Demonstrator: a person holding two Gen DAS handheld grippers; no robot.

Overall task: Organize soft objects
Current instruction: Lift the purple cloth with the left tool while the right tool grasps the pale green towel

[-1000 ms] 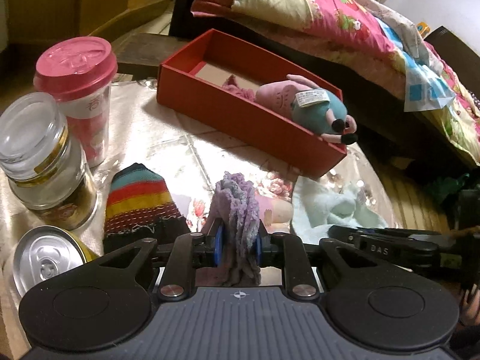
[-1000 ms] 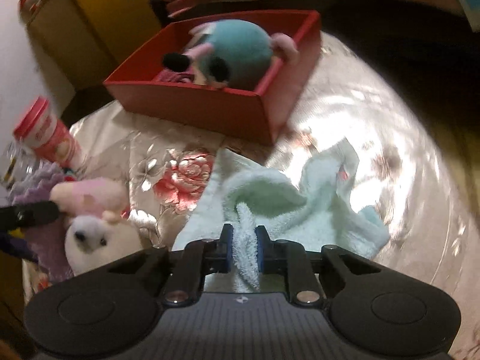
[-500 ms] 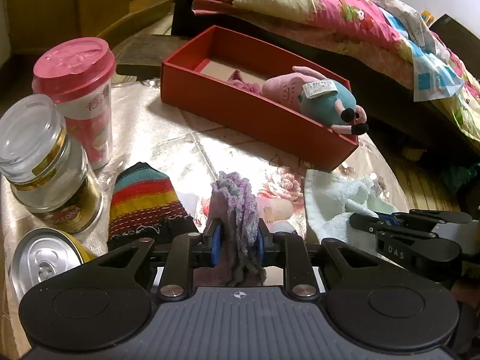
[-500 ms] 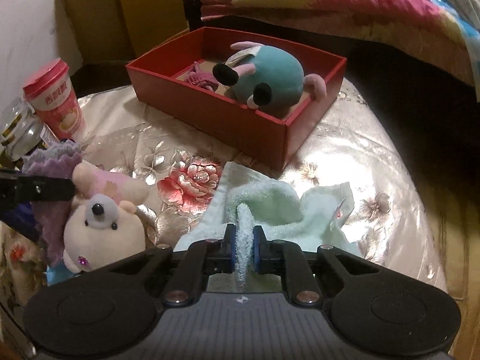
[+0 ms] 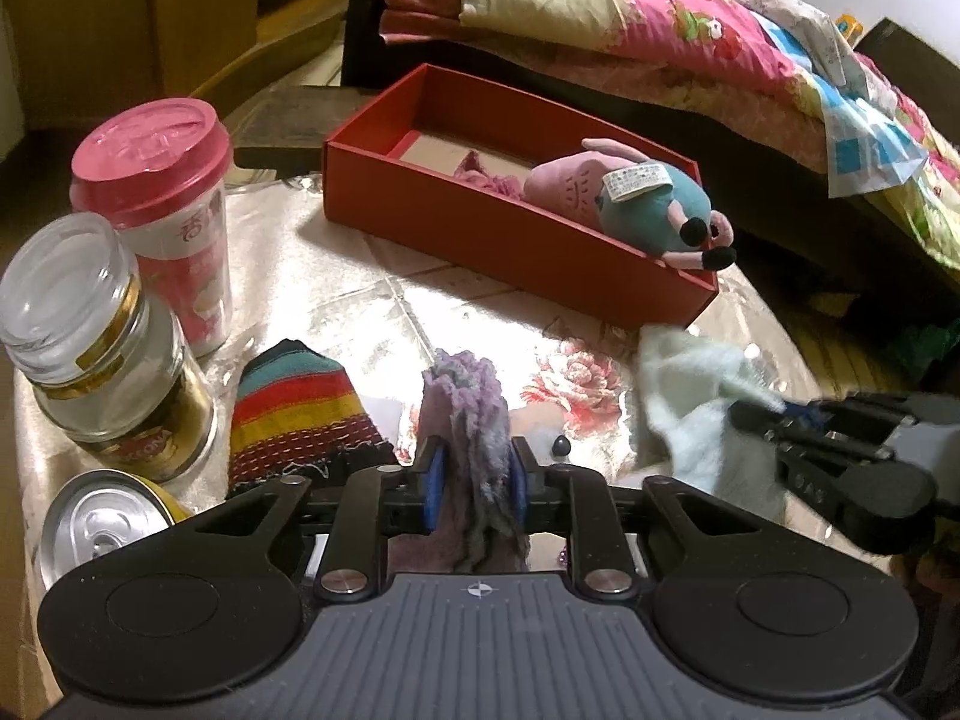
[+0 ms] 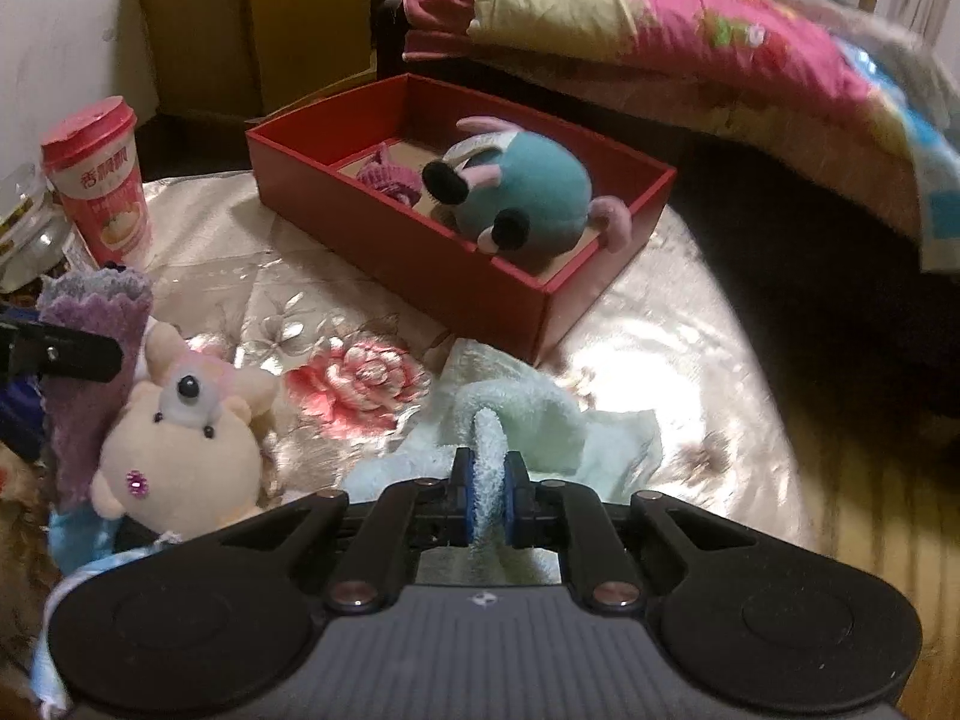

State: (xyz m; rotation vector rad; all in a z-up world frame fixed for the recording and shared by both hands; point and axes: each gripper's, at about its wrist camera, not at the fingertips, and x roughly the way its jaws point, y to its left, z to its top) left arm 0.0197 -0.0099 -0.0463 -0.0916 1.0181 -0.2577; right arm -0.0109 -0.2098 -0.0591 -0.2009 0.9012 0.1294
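Left gripper (image 5: 473, 476): jaws nearly closed and closing a bit more, blue pads pinching a purple fuzzy cloth (image 5: 465, 414). Cloth stands upright btw the pads, long axis vertical, scalloped top edge sticking up above the fingers, rest hanging down below them. In the right wrist view the same cloth (image 6: 96, 324) sits at the near left w/ the gripper finger (image 6: 63, 354) across it, right beside a cream plush toy (image 6: 180, 450).

Right gripper (image 6: 487, 495): jaws fully closed, clamped on a fold of the pale green towel (image 6: 528, 420). The pinched ridge runs straight away from the camera, roughly along the fingers; rest of the towel is bunched on the table just beyond, near the red box's near corner. From the left wrist view the towel (image 5: 684, 396) is on the right w/ the right gripper (image 5: 774, 414) biting into it, kinda blurred there.

Red box (image 6: 414, 252) sits farther back, long axis running diagonally from far left to near right. Inside: a teal and pink plush mouse (image 6: 528, 192) at the right end, lying along the box, black nose end toward the near side, plus a small pink knit thing (image 6: 390, 180) to its left.

Left side of the table (image 5: 360, 312): pink-lidded cup (image 5: 162, 198), glass jar (image 5: 96, 348), drink can (image 5: 102, 522), all upright. Striped sock (image 5: 300, 414) lies flat just left of the purple cloth, rounded toe end pointing far.
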